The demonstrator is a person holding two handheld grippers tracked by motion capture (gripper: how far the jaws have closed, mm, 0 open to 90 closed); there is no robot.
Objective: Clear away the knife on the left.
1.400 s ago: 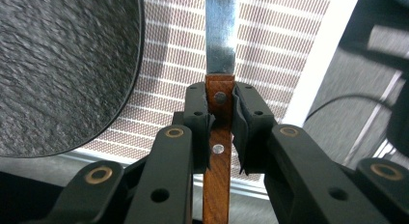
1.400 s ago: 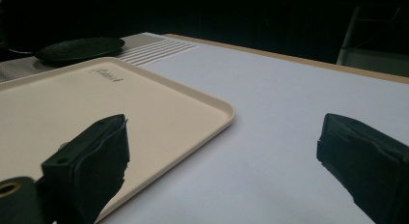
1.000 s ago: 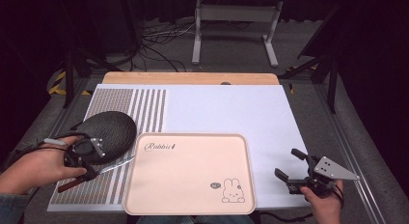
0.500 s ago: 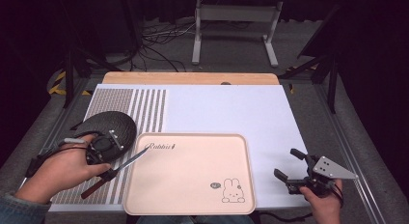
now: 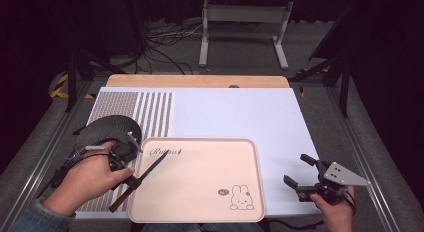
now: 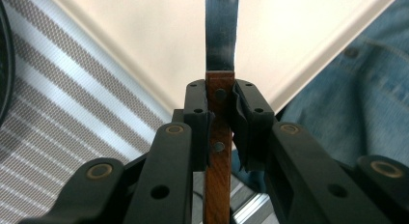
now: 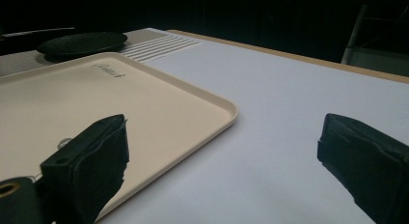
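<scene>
Between the left gripper jaws, a riveted wooden knife handle sits clamped.

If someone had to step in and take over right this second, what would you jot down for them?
Left hand-held gripper: shut on the knife, clamped on its wooden handle; the blade points over the tray.
Right hand-held gripper: open, holding nothing, beside the tray's right edge above the white mat.
Dark round plate: on the striped mat, left of the tray.
Done: knife picked up.
Left: probably setting the knife down in the tray, then letting go.
</scene>
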